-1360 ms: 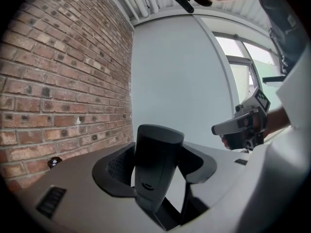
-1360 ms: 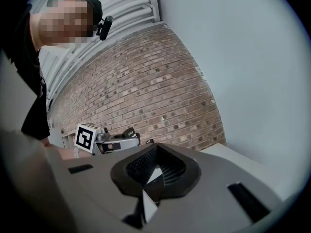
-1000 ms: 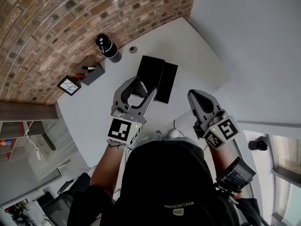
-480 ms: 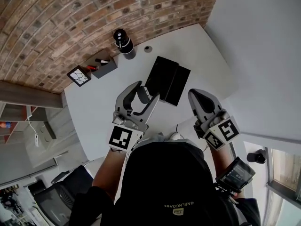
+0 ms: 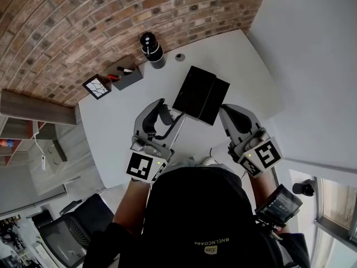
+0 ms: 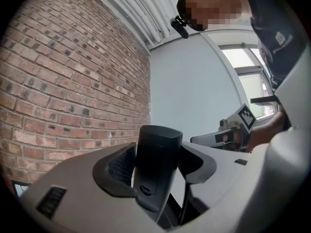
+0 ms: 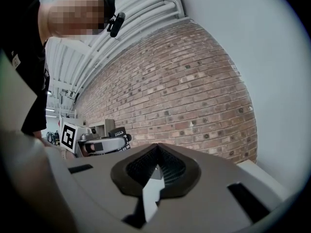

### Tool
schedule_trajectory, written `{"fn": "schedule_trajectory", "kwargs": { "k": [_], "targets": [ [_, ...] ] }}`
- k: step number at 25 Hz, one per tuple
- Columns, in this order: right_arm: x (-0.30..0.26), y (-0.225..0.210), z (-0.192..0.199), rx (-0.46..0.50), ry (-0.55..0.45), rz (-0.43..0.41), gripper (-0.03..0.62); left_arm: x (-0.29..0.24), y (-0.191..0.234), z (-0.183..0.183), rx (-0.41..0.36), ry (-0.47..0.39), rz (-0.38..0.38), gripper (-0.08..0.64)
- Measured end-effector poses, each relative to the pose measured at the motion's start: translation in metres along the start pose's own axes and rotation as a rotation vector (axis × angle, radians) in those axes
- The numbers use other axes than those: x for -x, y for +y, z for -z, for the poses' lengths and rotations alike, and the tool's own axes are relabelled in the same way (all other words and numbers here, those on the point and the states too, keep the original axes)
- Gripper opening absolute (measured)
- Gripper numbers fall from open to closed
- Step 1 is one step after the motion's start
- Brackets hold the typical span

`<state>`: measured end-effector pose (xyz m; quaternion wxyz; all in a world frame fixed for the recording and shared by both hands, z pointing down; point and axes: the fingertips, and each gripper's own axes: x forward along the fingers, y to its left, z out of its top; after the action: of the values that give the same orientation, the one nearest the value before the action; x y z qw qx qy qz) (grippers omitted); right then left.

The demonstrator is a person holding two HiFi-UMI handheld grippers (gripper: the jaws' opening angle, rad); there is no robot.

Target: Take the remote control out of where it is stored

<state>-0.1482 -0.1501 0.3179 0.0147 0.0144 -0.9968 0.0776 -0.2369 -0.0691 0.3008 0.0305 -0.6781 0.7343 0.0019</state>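
Above white table [image 5: 111, 127]: left gripper [image 5: 168, 114] clamps black remote control [image 6: 157, 155]; right gripper [image 7: 156, 171] closed.

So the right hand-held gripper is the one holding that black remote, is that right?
No, the left hand-held gripper holds the black remote, as the left gripper view shows; the right hand-held gripper is shut and empty.

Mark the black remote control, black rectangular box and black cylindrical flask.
black remote control [image 6: 155, 166]: left gripper view, middle of its body.
black rectangular box [image 5: 195, 90]: head view, its top face.
black cylindrical flask [image 5: 152, 49]: head view, its body.
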Motion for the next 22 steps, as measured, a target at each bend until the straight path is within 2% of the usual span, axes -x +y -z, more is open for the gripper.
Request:
{"fn": "schedule_trajectory", "kwargs": {
  "k": [7, 22],
  "targets": [
    [-0.005, 0.003, 0.000, 0.017, 0.001, -0.010, 0.005, 0.002, 0.005, 0.001, 0.001, 0.004, -0.009, 0.250],
    [0.002, -0.004, 0.006, 0.001, 0.012, 0.013, 0.005, -0.005, -0.005, 0.009, 0.001, 0.022, 0.026, 0.250]
  ]
}}
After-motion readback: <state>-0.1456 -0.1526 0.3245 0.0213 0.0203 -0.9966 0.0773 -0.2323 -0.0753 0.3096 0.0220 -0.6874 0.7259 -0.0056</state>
